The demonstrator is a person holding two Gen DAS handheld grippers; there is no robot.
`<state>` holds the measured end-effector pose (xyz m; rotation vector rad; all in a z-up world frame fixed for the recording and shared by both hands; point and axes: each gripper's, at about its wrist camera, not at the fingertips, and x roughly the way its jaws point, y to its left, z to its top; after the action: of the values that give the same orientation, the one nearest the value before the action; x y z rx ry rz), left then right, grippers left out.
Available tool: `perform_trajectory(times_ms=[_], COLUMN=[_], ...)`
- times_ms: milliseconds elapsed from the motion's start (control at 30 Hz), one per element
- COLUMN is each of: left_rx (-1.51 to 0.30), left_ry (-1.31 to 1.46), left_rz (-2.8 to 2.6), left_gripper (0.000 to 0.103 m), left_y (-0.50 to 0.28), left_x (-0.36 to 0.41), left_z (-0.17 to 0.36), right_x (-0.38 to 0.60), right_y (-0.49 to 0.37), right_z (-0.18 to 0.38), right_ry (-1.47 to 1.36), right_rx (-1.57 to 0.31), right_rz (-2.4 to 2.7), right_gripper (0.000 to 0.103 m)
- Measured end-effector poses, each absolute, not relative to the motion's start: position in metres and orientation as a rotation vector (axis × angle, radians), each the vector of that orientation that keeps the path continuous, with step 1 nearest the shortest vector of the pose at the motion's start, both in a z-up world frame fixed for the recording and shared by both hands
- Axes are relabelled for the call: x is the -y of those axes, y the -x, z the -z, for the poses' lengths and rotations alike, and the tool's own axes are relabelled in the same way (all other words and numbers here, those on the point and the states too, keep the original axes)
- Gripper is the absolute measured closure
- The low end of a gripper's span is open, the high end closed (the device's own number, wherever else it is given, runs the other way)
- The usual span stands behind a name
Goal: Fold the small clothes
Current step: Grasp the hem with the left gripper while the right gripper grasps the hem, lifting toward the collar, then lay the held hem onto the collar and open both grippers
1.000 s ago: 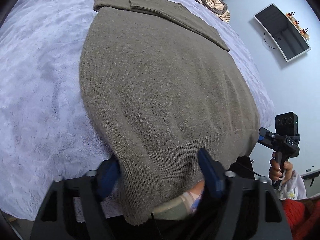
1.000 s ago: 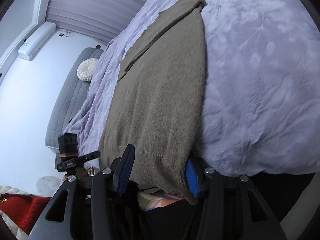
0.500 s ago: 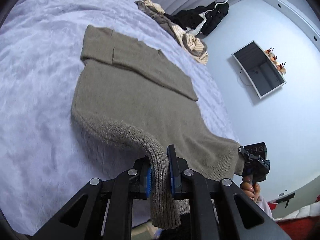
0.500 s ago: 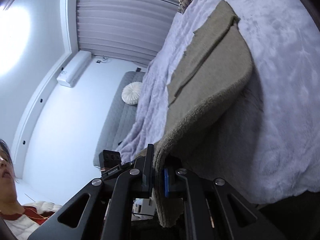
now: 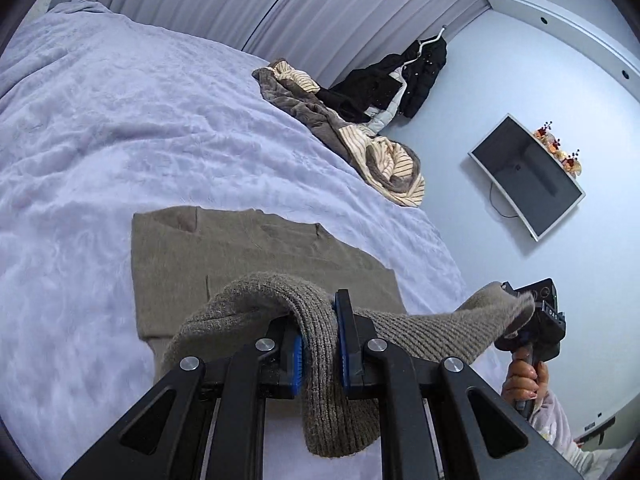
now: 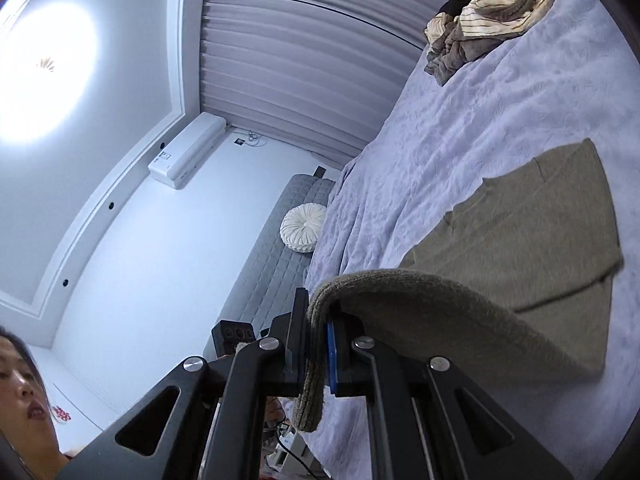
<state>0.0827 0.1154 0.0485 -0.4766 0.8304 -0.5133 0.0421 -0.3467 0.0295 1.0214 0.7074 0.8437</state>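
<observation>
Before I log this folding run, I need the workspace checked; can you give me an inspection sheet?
Surface: bed with lilac blanket.
Job's things: taupe knit sweater, far part flat on the blanket, ribbed hem lifted.
Clutter: heap of striped and brown clothes at the far edge; black jacket hanging on the wall.
Grippers: left gripper and right gripper, jaws shut on the hem.
Cables: one cord below the wall monitor.
Surroundings: curtains, air conditioner, grey bench with round cushion.
</observation>
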Motion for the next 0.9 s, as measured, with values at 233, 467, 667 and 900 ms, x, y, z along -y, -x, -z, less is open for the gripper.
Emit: perform_trajectory(times_ms=[233,467,667,900], left_rx=[-0.995,-1.111,-1.054,-0.938], left_ry=[0.47,0.479,0.514,0.29], left_rz=[0.358,0.296,0.325,0.306], left_gripper=[0.088,0.08,0.08,0.008], left_y=[-0.179,-0.215,-0.201,-0.159], left_x=[-0.105,-0.102,-0.114,-0.124], left_z=[0.043,0.111,0.087,0.054], right_x=[0.359,0.369,0.371,0.373], right_y=[-0.144,-0.18,-0.174,-0.127], right_z=[0.064,0.153,0.153,0.106], right_ry=[-1.162,-1.283,-1.29,-0.959], right_rx=[-0.86,-0.964,-0.966,-0.92], right_rz=[-0.62,-0.445,-0.449,-0.376], right_gripper=[0.095,0.094,0.086,0.071])
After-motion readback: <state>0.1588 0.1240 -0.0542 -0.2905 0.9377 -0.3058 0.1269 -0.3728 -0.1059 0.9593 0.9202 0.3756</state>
